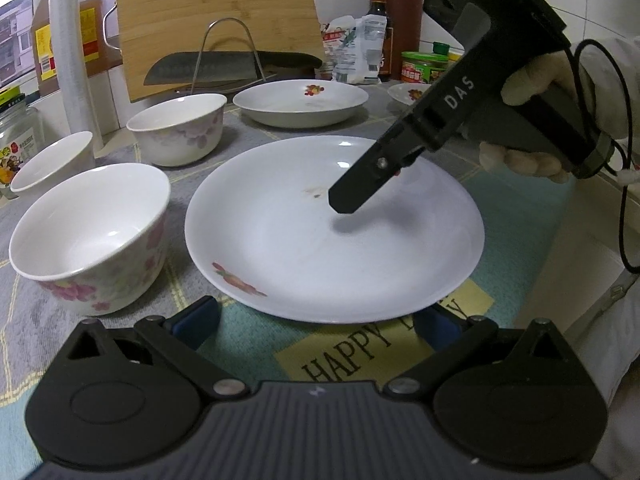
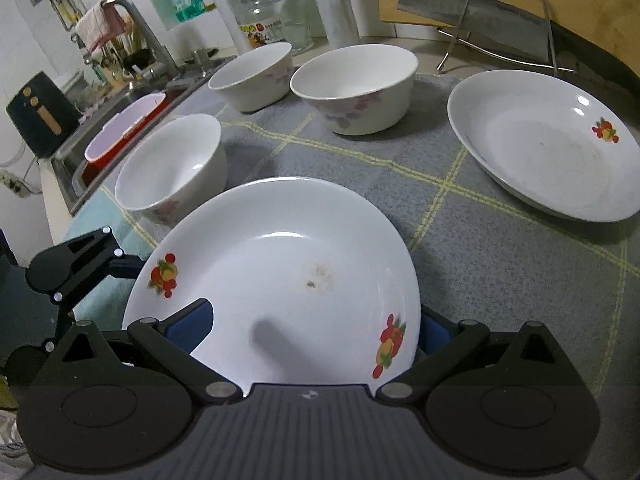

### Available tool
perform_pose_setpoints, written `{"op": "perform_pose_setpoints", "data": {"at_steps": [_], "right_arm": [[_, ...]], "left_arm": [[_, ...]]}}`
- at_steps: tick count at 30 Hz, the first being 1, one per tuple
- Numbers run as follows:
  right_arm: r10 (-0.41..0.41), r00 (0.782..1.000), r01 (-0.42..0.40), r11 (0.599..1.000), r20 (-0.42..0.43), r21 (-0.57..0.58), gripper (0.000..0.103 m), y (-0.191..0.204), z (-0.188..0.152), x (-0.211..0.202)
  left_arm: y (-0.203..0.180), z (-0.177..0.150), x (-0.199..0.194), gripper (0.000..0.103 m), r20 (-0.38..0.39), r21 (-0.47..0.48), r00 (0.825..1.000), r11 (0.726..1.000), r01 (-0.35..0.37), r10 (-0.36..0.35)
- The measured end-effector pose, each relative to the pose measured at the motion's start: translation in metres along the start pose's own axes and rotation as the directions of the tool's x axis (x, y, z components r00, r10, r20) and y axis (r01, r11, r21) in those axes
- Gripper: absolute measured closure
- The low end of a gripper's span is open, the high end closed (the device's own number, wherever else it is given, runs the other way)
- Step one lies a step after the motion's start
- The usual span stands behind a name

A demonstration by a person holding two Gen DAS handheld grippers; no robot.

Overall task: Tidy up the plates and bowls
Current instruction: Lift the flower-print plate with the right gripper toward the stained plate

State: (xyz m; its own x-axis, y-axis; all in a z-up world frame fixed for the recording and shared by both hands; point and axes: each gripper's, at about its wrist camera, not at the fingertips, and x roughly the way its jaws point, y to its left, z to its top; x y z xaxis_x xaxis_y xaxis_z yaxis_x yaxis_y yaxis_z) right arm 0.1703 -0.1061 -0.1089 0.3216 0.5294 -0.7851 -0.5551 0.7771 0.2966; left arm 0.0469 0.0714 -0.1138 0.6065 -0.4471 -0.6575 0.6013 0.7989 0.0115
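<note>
A white plate with fruit prints (image 1: 320, 248) (image 2: 288, 256) lies low over the checked cloth between both grippers. My left gripper (image 1: 316, 324) is open, its blue pads spread at the plate's near rim. My right gripper (image 2: 310, 326) is open and rolled sideways, straddling the plate's edge. One of its fingers (image 1: 360, 184) hovers above the plate and casts a shadow on it, while the other is hidden beneath. Three flowered bowls (image 1: 92, 236) (image 1: 180, 132) (image 1: 52, 160) stand to the left. A second plate (image 1: 300, 100) (image 2: 544, 144) and a small dish (image 1: 408, 92) sit further back.
A cleaver on a wire rack (image 1: 224, 68) and a bamboo board (image 1: 216, 12) stand behind the dishes, with bottles and jars (image 1: 420, 68) beside them. A gloved hand (image 1: 532, 84) holds the right gripper. The sink (image 2: 96, 160) with a pink tub (image 2: 124, 132) borders the cloth.
</note>
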Motion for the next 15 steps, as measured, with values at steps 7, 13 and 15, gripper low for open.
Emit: {"op": "perform_pose_setpoints", "data": {"at_steps": [7,13,15], "right_arm": [[-0.062,0.995,0.051,0.99,-0.078,-0.129,0.0,0.016,0.005,0.009],[-0.041,0.997,0.035,0.995,-0.066,-0.091,0.0,0.01,0.005,0.007],[-0.018,0.998,0.014,0.998,-0.067,-0.068,0.0,0.005,0.007,0.005]], "left_arm": [[0.0,0.001,0.0,0.0,-0.002,0.001,1.0,1.0,0.0,0.0],[0.0,0.001,0.001,0.0,-0.004,0.002,1.0,1.0,0.0,0.0],[0.0,0.001,0.001,0.0,-0.005,0.003,1.0,1.0,0.0,0.0]]}}
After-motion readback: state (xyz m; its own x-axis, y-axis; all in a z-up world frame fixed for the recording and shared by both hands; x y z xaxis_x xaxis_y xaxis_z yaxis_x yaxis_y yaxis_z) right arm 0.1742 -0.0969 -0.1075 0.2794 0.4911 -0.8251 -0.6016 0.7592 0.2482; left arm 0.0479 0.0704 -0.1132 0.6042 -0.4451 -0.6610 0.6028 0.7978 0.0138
